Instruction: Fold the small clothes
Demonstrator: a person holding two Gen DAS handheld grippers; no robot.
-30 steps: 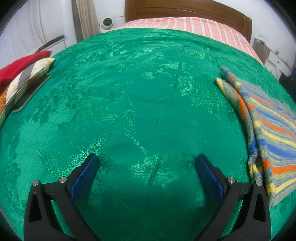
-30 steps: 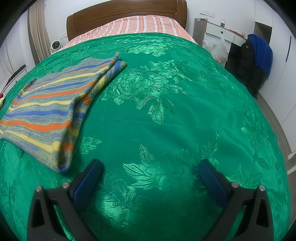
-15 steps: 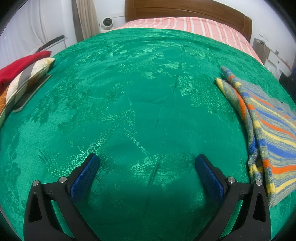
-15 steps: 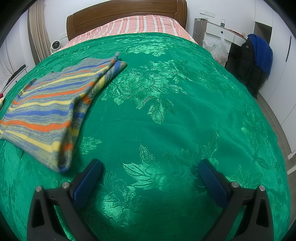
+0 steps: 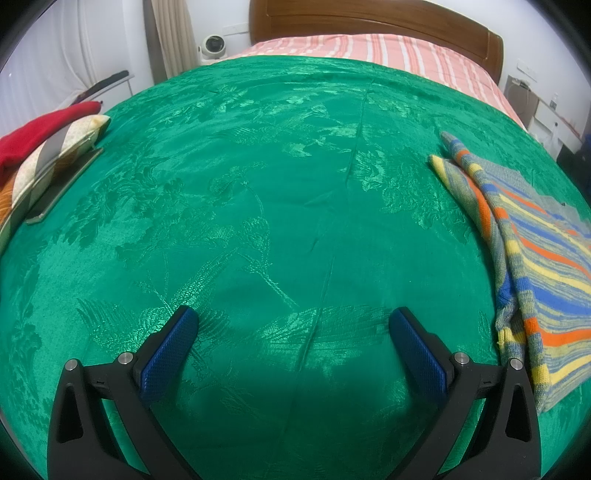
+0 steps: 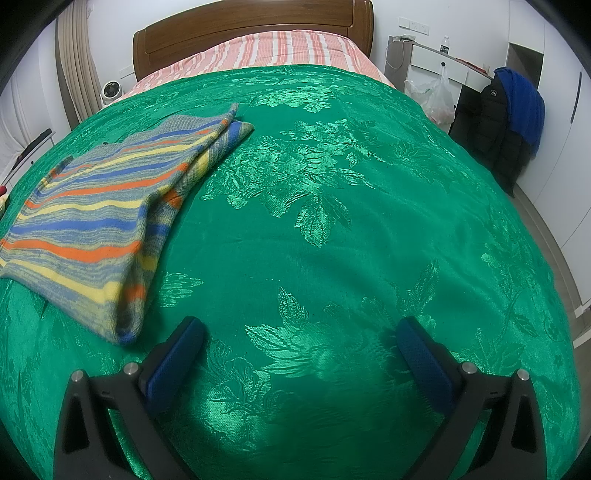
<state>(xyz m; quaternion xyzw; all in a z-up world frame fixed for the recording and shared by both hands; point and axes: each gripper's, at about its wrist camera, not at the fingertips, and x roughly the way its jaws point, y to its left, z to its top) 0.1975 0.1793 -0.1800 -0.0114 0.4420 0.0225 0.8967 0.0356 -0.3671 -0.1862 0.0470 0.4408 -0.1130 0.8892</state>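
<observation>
A striped knit garment [image 6: 110,210] in blue, orange, yellow and grey lies folded flat on the green bedspread [image 6: 332,229]. In the left wrist view the garment [image 5: 535,258] lies at the right edge. My left gripper [image 5: 293,325] is open and empty over bare bedspread, to the left of the garment. My right gripper [image 6: 299,332] is open and empty, just right of the garment's near corner, not touching it.
A stack of folded clothes, red on top [image 5: 40,147], lies at the left edge of the bed. The wooden headboard [image 6: 251,33] and a striped pink sheet [image 6: 288,48] are at the far end. A chair with dark jackets [image 6: 509,122] stands to the right.
</observation>
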